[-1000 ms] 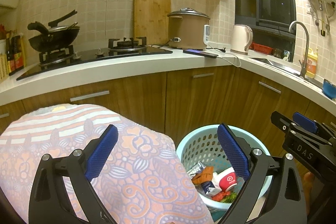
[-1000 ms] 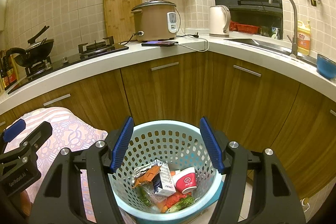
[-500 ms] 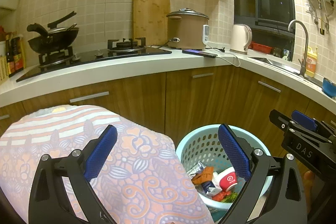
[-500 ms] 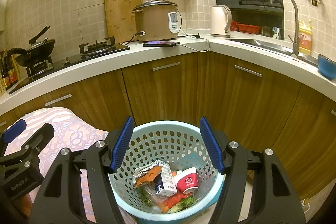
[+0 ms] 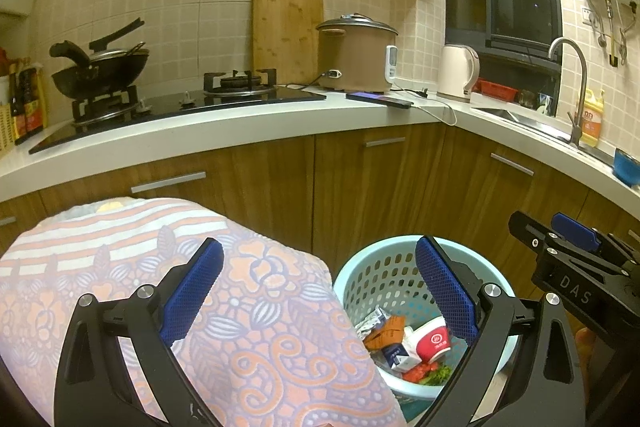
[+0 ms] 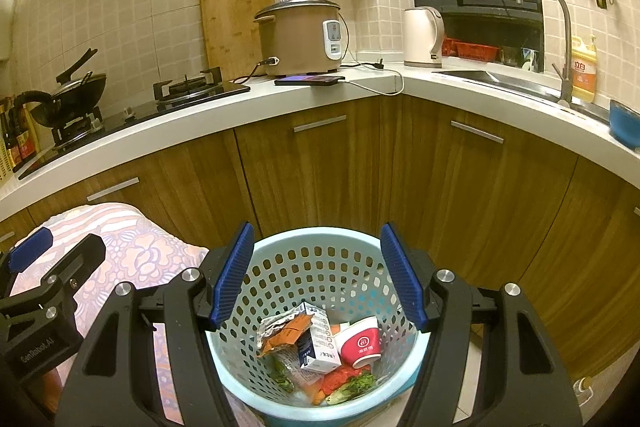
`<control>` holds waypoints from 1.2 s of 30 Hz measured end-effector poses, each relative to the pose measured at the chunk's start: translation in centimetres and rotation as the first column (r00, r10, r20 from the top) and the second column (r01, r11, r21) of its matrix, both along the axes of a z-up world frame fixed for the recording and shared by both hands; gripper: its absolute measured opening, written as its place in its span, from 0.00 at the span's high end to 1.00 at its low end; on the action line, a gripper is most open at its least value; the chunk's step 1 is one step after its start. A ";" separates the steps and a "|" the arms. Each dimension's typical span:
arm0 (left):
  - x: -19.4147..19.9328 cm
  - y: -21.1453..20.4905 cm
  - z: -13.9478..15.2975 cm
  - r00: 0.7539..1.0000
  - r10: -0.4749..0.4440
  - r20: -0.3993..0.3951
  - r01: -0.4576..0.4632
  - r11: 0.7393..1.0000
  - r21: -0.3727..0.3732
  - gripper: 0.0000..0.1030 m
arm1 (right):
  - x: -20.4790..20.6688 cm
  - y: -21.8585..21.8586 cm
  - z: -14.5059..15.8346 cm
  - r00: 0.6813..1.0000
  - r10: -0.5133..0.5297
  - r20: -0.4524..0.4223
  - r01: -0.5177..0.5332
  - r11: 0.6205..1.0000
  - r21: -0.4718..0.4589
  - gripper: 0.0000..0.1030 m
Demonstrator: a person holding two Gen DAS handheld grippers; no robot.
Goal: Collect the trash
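Basket: your pale blue plastic basket [image 6: 320, 267] is round, its wall pierced with rows of oval holes; it stands on the floor in front of the wooden cabinet doors [image 6: 320, 163], just right of the covered surface.
Trash: it all lies in the bottom of the basket: a crumpled foil wrapper with an orange patch [image 6: 284, 333], a small printed carton [image 6: 316, 343] tipped on its side, a red-and-white paper cup [image 6: 360, 343] lying over, and red and green vegetable scraps [image 6: 346, 381] at the near side.
Cloth: a soft floral cloth [image 5: 240, 307] in pink, orange and grey, striped at its far end, drapes over a rounded surface to the left.
Left gripper: your left gripper [image 5: 316, 291] hangs level above the cloth's right edge, blue ribbed pads spread wide with nothing between them; one pad sits over the cloth, the other over the basket.
Right gripper: your right gripper [image 6: 316, 271] points down over the basket, its blue pads wide apart and framing the rim on either side, gripping nothing.
Counter: a smooth white worktop [image 6: 360, 91] curves along the far side, carrying a brown rice cooker [image 6: 300, 35], a bamboo board [image 6: 236, 23] leaning on the tiles, and a white kettle [image 6: 422, 37].
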State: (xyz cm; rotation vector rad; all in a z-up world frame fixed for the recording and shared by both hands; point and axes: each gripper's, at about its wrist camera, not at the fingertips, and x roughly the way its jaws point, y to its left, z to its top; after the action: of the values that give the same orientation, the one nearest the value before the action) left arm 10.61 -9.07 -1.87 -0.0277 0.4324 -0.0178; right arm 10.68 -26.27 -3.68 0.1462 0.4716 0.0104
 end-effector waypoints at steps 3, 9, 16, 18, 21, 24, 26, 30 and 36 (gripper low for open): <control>0.0 0.0 0.0 1.000 -0.001 0.000 0.001 1.000 -0.001 0.09 | -0.1 0.0 0.0 1.000 -0.002 -0.003 0.002 1.000 0.005 0.40; 0.0 0.0 0.0 1.000 -0.001 0.000 0.001 1.000 0.000 0.09 | -0.1 0.0 -0.1 1.000 -0.003 -0.002 0.003 1.000 0.006 0.40; 0.0 0.0 0.0 1.000 -0.001 -0.001 0.001 1.000 -0.002 0.09 | -0.2 0.0 -0.1 1.000 -0.004 -0.002 0.004 1.000 0.006 0.40; 0.0 0.0 0.0 1.000 0.000 0.000 0.000 1.000 0.001 0.09 | -0.2 0.0 -0.1 1.000 -0.005 -0.001 0.005 1.000 0.004 0.40; 0.0 0.0 0.0 1.000 0.002 0.002 -0.002 1.000 0.007 0.09 | -0.3 0.0 0.0 1.000 -0.004 0.003 0.004 1.000 0.007 0.40; -0.3 -0.2 0.3 1.000 0.019 0.009 -0.019 0.999 0.044 0.09 | -0.5 0.1 0.2 1.000 -0.003 0.008 0.003 1.000 -0.001 0.40; -0.8 -0.4 0.8 0.999 0.037 0.027 -0.039 0.997 0.072 0.09 | -0.8 0.0 0.4 1.000 -0.009 0.016 0.009 1.000 -0.008 0.40; -1.3 0.0 1.1 0.999 0.047 0.022 -0.048 0.997 0.056 0.08 | -1.5 0.0 0.9 1.000 -0.009 0.028 0.009 1.000 0.001 0.40; -2.3 -0.1 1.6 0.999 0.034 0.015 -0.035 0.997 0.062 0.09 | -2.7 0.1 1.7 0.999 -0.004 0.049 0.004 1.000 0.000 0.40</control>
State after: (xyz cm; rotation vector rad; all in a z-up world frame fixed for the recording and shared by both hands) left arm 8.34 -9.18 -0.29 0.0264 0.4186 0.0292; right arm 8.00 -26.21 -1.95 0.1468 0.4222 0.0097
